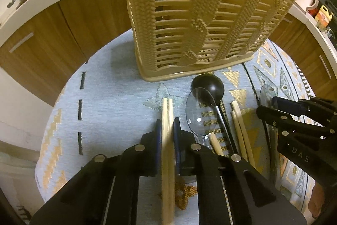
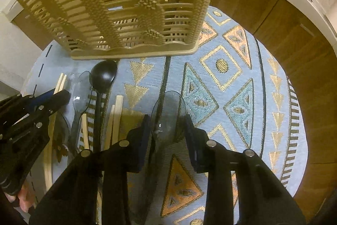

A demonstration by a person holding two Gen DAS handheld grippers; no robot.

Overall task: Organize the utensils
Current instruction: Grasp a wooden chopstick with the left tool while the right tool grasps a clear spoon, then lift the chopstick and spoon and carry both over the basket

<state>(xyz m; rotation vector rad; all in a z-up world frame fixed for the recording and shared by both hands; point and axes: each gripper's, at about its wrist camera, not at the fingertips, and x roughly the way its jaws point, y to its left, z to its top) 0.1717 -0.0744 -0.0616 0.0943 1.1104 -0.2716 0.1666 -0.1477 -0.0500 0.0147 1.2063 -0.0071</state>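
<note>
My left gripper (image 1: 167, 125) is shut on a pair of wooden chopsticks (image 1: 167, 140) that point toward the beige slatted utensil basket (image 1: 200, 20). My right gripper (image 2: 168, 121) has its jaws around the bowl of a clear plastic spoon (image 2: 168, 111), touching both sides of it. The right gripper also shows in the left wrist view (image 1: 273, 107). On the cloth between the grippers lie another clear spoon (image 1: 200, 113), a black ladle (image 1: 210, 85) and more chopsticks (image 1: 240, 125).
The patterned blue cloth (image 2: 221, 66) covers a round table. The basket stands at the far side (image 2: 118, 3). Wooden cabinets (image 1: 52, 39) and a white counter ring the table. The left gripper shows at the left edge of the right wrist view (image 2: 52, 98).
</note>
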